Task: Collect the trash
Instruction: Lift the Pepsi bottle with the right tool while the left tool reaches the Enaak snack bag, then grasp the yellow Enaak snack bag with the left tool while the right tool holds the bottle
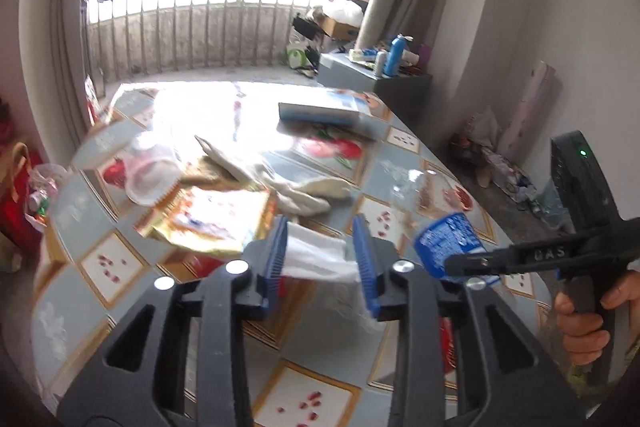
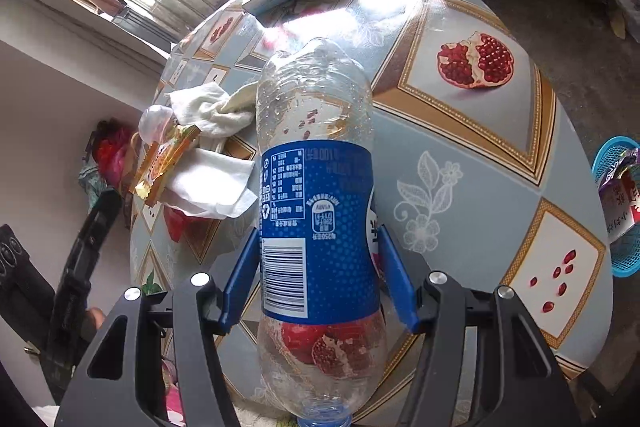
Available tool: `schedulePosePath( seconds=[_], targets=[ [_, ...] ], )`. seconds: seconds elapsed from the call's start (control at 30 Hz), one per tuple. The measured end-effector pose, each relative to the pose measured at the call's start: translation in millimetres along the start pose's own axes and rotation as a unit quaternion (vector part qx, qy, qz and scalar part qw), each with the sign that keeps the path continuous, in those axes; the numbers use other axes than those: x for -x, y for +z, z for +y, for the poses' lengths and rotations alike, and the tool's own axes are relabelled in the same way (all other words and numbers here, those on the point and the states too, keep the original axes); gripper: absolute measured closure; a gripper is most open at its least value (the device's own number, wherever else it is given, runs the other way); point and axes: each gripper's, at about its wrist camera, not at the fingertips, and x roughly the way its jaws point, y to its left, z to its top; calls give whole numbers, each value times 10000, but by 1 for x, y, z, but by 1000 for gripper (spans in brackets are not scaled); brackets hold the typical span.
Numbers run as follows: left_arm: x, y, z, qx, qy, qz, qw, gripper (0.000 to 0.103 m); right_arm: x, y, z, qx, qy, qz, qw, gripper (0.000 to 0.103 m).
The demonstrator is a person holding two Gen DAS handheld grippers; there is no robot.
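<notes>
My right gripper point(image 2: 318, 279) is shut on an empty clear plastic bottle point(image 2: 316, 195) with a blue label, held above the table; the bottle also shows in the left wrist view point(image 1: 448, 241) at the right. My left gripper point(image 1: 324, 259) is open with its blue pads on either side of a white tissue point(image 1: 316, 253) lying on the table; this tissue also shows in the right wrist view point(image 2: 212, 183). A gold snack wrapper point(image 1: 212, 215), a crumpled white cloth point(image 1: 296, 187) and a clear plastic bag point(image 1: 152, 163) lie just beyond.
The round table point(image 2: 460, 155) has a pomegranate-pattern cover. A flat blue-white box point(image 1: 320, 111) lies at its far side. A blue basket point(image 2: 622, 203) holding wrappers stands on the floor to the right. A grey cabinet point(image 1: 384, 83) with bottles stands behind.
</notes>
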Motion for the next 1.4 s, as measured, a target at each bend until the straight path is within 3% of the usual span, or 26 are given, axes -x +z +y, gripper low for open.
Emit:
schedulePosePath(
  seconds=[0.17,0.3,0.4,0.47,0.57,0.83,0.93,1.0,1.03,1.07,1.1,1.2,1.4],
  targets=[
    [-19,14,3,-568,551,81,9968,63,5,1,-7,-59,-44,-59,10000,45],
    [-36,11,1,-1017,991,405,9890,65,7,-1,-11,-100,-34,-77,9999,45],
    [-44,5,0,-1267,1256,579,9823,73,8,-2,-13,-110,-27,-92,9999,45],
    [-47,2,1,-1386,1416,614,9782,86,8,-3,-14,-108,-11,-96,9999,45],
    [-44,-1,4,-1426,1530,517,9765,98,9,-5,-14,-97,4,-108,9999,45],
    [-9,10,6,-1451,1773,23,9734,101,14,-8,-18,-98,15,-178,9998,45],
    [13,19,0,-1343,1480,-172,9797,101,20,-10,-22,-71,-26,-230,9997,45],
    [31,27,-4,-1051,830,-128,9909,101,24,-12,-25,-71,-58,-265,9996,45],
    [37,32,-3,-755,289,-18,9967,101,27,-13,-27,-79,-79,-285,9995,45],
    [40,35,-1,-548,-56,69,9985,101,29,-14,-30,-96,-95,-302,9995,45],
    [42,37,1,-257,-546,234,9979,101,32,-16,-33,-124,-111,-320,9993,45],
    [34,37,4,405,-1431,629,9869,101,38,-20,-43,-248,-121,-368,9989,45],
    [-12,7,-8,755,-1562,1273,9766,101,42,-27,-55,-414,-134,-388,9983,45]
  ],
)
